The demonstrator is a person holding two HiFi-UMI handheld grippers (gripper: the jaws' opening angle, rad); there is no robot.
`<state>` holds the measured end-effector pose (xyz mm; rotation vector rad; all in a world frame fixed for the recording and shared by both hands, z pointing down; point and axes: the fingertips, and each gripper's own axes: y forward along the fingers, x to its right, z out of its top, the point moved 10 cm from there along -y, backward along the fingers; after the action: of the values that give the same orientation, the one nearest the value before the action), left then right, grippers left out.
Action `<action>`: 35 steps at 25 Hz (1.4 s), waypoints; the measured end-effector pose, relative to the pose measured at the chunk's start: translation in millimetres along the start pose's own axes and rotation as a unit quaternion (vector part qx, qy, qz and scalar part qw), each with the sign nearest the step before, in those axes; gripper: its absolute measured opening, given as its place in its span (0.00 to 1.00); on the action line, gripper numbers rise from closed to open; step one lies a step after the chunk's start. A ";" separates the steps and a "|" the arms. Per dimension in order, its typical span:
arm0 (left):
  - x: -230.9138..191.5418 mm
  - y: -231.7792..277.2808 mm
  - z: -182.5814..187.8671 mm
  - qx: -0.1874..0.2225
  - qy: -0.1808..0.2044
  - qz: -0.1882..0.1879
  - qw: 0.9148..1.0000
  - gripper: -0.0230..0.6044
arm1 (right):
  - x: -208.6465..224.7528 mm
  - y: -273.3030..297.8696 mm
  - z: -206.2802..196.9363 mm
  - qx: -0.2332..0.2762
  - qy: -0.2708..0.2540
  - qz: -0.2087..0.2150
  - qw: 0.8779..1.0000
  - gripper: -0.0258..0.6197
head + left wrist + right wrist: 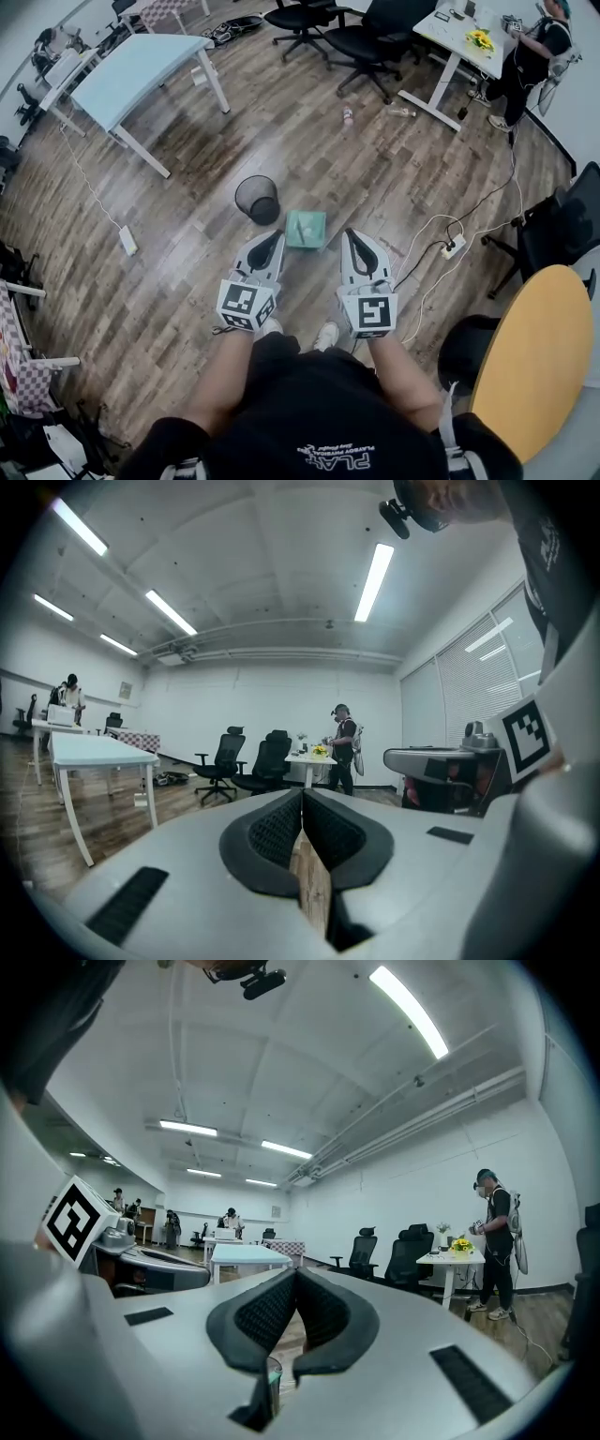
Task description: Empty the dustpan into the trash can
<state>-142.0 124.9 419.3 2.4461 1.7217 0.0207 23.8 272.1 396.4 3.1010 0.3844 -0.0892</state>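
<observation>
- The left gripper (273, 235), grey with a marker cube at its rear, is held low in front of the person's body and points forward over the brown wood-plank floor (187, 309).
- Its jaws are fully closed: in the left gripper view the black ribbed pads (270, 832) meet at their tips, and only floor shows through the narrow slit below them. It holds nothing.
- The right gripper (352, 234), of the same build, is held alongside it, apart from it and pointing the same way.
- Its jaws are closed too: in the right gripper view the ribbed pads (265, 1313) touch at the tip, with nothing clamped between them.
- The teal plastic dustpan (306, 229) lies on the floor ahead of the person, just beyond the two gripper tips and between them. Neither gripper touches it.
- Whether the dustpan holds anything cannot be made out.
- The round black wire-mesh trash can (257, 199) stands upright just beside the dustpan, to its left and slightly farther from the person.
- A light blue rectangular table (141, 64) stands well beyond the trash can at the upper left.
- Black office chairs (375, 39) stand at the far side of the room.
- A white power strip (454, 247) lies on the floor at the right, with cables running from it.
- A round yellow-topped table (532, 347) sits close on the right.
- Another person (531, 54) stands at a white desk in the far right corner.
</observation>
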 end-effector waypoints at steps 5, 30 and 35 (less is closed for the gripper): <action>1.6 17.3 -4.3 -0.010 -0.008 -0.006 1.000 0.07 | 16.4 12.5 6.5 0.002 0.011 -0.001 1.000 0.07; -126.7 148.7 2.3 -0.003 -0.031 -0.041 0.999 0.07 | 45.9 175.6 -11.8 -0.046 0.031 -0.045 0.997 0.07; -138.1 160.6 3.1 0.002 -0.036 -0.054 0.998 0.07 | 44.9 187.3 -12.7 -0.056 0.025 -0.054 0.997 0.07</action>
<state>-38.7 -57.9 447.5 2.3224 1.8220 -0.0811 113.7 101.7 408.0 2.9754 0.5394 0.0089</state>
